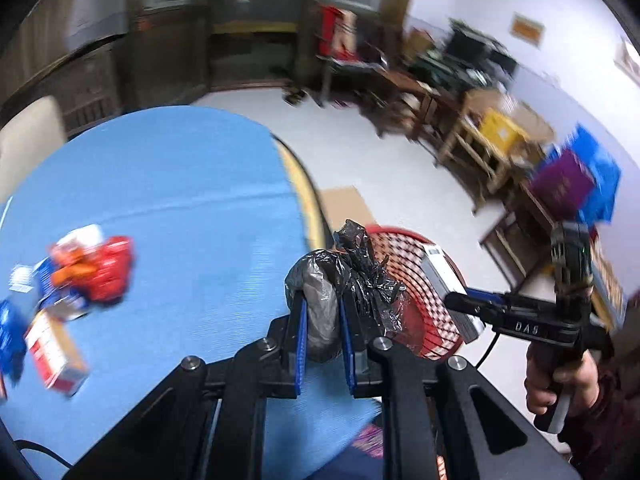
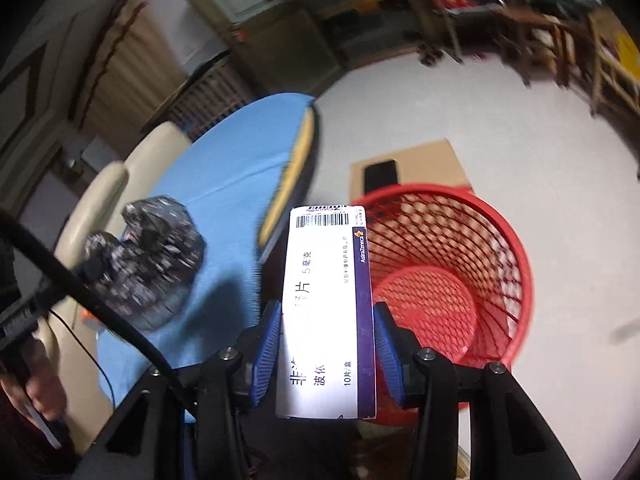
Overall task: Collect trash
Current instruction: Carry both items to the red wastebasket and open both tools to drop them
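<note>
My left gripper (image 1: 322,304) is shut on a crumpled black plastic bag (image 1: 360,276), held over the right edge of the blue table (image 1: 192,200). Just behind it, a red mesh basket (image 1: 424,312) stands on the floor. In the right wrist view my right gripper (image 2: 327,308) is shut on a white and purple medicine box (image 2: 326,320), held upright at the near left rim of the basket (image 2: 460,232). From the left wrist view the same box (image 1: 442,280) hangs over the basket in the right gripper (image 1: 464,304). The bag (image 2: 148,264) shows blurred at the left.
Loose trash lies on the table's left: a red wrapper (image 1: 108,268) and a small carton (image 1: 56,356) among blue packets. A cardboard sheet (image 2: 432,164) lies on the floor behind the basket. Wooden tables and boxes (image 1: 492,132) line the far wall. A cream chair (image 2: 100,200) stands beside the table.
</note>
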